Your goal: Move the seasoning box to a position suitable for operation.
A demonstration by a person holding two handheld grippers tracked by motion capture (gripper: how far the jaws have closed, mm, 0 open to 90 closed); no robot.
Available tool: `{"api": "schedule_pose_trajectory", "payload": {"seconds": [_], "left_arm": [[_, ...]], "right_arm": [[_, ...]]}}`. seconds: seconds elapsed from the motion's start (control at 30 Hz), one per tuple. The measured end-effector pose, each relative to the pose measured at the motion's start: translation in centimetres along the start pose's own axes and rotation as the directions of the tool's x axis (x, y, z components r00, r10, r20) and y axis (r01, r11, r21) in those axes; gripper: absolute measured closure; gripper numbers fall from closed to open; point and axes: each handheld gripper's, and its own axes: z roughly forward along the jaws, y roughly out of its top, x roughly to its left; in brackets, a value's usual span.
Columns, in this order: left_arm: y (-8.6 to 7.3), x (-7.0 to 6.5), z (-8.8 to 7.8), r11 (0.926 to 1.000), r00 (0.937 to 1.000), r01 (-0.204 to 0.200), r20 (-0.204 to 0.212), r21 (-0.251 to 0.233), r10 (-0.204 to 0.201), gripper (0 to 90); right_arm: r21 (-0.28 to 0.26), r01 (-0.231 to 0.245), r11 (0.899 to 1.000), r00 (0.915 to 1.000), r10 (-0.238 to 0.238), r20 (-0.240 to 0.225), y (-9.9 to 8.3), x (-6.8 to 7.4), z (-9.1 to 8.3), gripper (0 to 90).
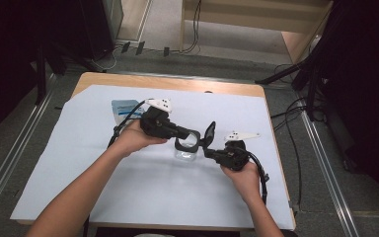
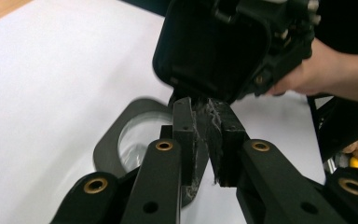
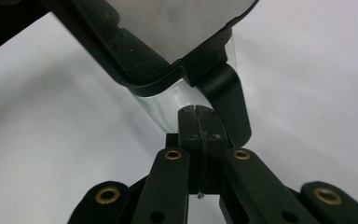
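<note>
A small clear container point(image 1: 185, 154) with a black rim point(image 2: 108, 140) sits mid-table on a white sheet. Its black lid point(image 1: 210, 132) stands raised at the container's right side. From the left, my left gripper point(image 1: 193, 138) reaches the rim. In the left gripper view its jaws point(image 2: 204, 114) are parted by a narrow slit, just below the lid's dark inner face point(image 2: 209, 46). My right gripper point(image 1: 208, 148) comes in from the right. Its pads point(image 3: 196, 112) press together at the black strap point(image 3: 228, 102) under the lid's frame point(image 3: 135, 65), beside the clear wall point(image 3: 161, 102).
A blue-and-white packet point(image 1: 123, 109) lies behind my left hand. The white sheet point(image 1: 128, 197) covers most of the wooden table point(image 1: 177, 83). Floor, cables and dark stands surround the table. A hand point(image 2: 317, 70) carries the right gripper behind the lid.
</note>
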Motion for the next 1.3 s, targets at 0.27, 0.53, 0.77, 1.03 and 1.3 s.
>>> {"api": "schedule_pose_trajectory", "payload": {"seconds": [0.27,0.53,0.77,1.03,1.3], "left_arm": [[-2.0,-0.2,-1.0,0.9998,0.9994,-0.004,-0.036,-0.019,0.003,68.7],[-3.2,-0.2,-2.7,0.9983,0.9972,0.037,-0.063,-0.046,-0.040,57.2],[-4.6,-0.3,-3.8,0.9961,0.9921,0.075,-0.097,-0.048,-0.079,48.6],[-5.8,-0.5,-5.5,0.9952,0.9861,0.095,-0.134,-0.025,-0.097,45.4],[-7.0,0.0,-7.4,0.9908,0.9783,0.127,-0.159,-0.047,-0.133,45.4]], "right_arm": [[0.000,-0.014,1.000,0.9999,0.014,-0.002,0.1,-0.5,0.1,90.0],[-0.011,-0.021,1.000,0.9997,0.021,0.015,0.3,-1.3,0.1,90.0],[-0.012,-0.026,1.000,0.9995,0.026,0.019,0.6,-1.7,0.3,90.0],[-0.047,0.013,0.999,0.9999,-0.013,0.000,0.3,-1.3,-1.2,75.4],[-0.093,0.033,0.995,0.9966,-0.026,0.079,0.7,-2.5,-2.1,65.3]]}}
